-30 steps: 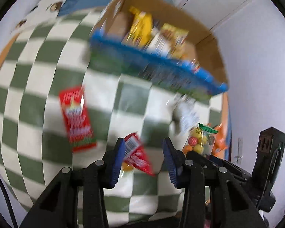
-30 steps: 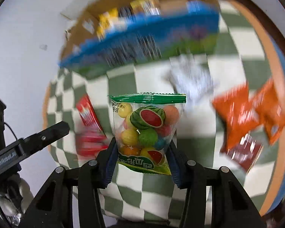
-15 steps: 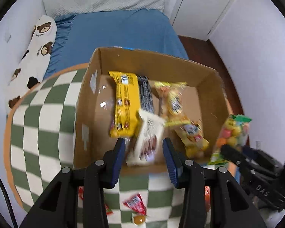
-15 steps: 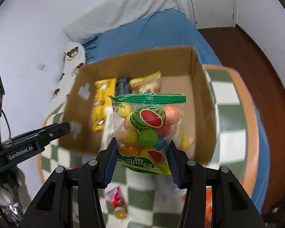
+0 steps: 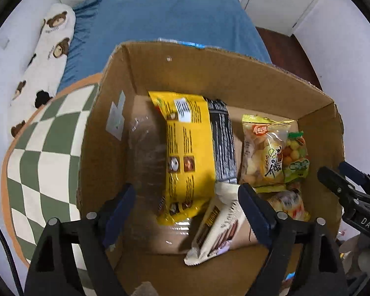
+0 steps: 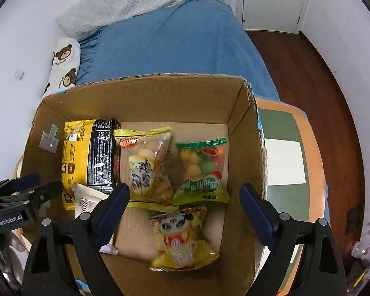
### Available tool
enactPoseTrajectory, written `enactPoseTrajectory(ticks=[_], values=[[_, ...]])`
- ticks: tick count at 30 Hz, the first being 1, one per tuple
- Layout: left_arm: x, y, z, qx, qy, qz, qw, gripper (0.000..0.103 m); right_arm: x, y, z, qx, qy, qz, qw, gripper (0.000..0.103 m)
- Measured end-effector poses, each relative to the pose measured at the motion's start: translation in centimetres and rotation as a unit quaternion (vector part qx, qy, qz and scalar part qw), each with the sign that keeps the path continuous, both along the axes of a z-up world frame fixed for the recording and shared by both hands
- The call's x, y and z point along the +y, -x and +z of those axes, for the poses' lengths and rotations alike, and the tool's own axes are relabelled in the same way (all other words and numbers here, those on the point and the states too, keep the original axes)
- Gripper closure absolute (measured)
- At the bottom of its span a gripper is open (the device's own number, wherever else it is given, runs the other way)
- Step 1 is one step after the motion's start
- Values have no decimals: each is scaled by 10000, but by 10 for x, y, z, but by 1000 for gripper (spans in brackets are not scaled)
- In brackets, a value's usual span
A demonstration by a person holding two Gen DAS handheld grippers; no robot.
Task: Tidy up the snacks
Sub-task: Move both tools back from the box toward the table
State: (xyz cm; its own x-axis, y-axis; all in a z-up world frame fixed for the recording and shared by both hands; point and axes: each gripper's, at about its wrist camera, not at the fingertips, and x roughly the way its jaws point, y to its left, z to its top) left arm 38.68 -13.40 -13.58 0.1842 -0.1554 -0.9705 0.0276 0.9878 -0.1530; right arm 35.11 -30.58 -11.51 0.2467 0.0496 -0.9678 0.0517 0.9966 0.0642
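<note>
A cardboard box (image 5: pixel 125 79) (image 6: pixel 249 113) holds several snack packs. The green fruit-candy bag (image 6: pixel 202 170) lies flat on the box floor at the right, also in the left wrist view (image 5: pixel 296 157). Beside it lie a yellow jelly bag (image 6: pixel 148 165), a big yellow pack (image 5: pixel 185 153) over a black pack (image 5: pixel 222 143), a white wafer pack (image 5: pixel 217 227) and a yellow cartoon bag (image 6: pixel 180 236). My right gripper (image 6: pixel 182 209) is open and empty above the box. My left gripper (image 5: pixel 187 212) is open and empty above the box's left half.
The box stands on a round table with a green-and-white checked cloth (image 5: pixel 44 153) (image 6: pixel 283 160). Behind it are a blue bed (image 6: pixel 175 39), a bear-print pillow (image 5: pixel 44 54) and white walls. Dark wood floor (image 6: pixel 320 74) lies at the right.
My right gripper has opened and let go of the fruit-candy bag, which now lies in the box. Both grippers have moved further over the box.
</note>
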Motion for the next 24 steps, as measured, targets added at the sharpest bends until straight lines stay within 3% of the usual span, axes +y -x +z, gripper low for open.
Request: enactPoseTrajectory(ticks=[4, 8, 14, 19, 24], values=[[1, 9, 6, -96, -7, 38, 9999, 18, -1, 12, 5, -56, -123, -97, 9999, 10], [1, 35, 27, -513, -164, 86, 9985, 18, 4, 43, 25, -267, -259, -101, 9993, 10], [9, 108, 52, -934, 17, 237, 9953, 18, 14, 106, 50, -594, -418, 56, 9973, 10], [22, 163, 30, -607, 296, 319, 9972, 18, 22, 159, 55, -706, -383, 246, 9965, 10], [25, 198, -31, 211, 578, 615, 9962, 18, 23, 187, 19, -290, -231, 397, 9985, 10]])
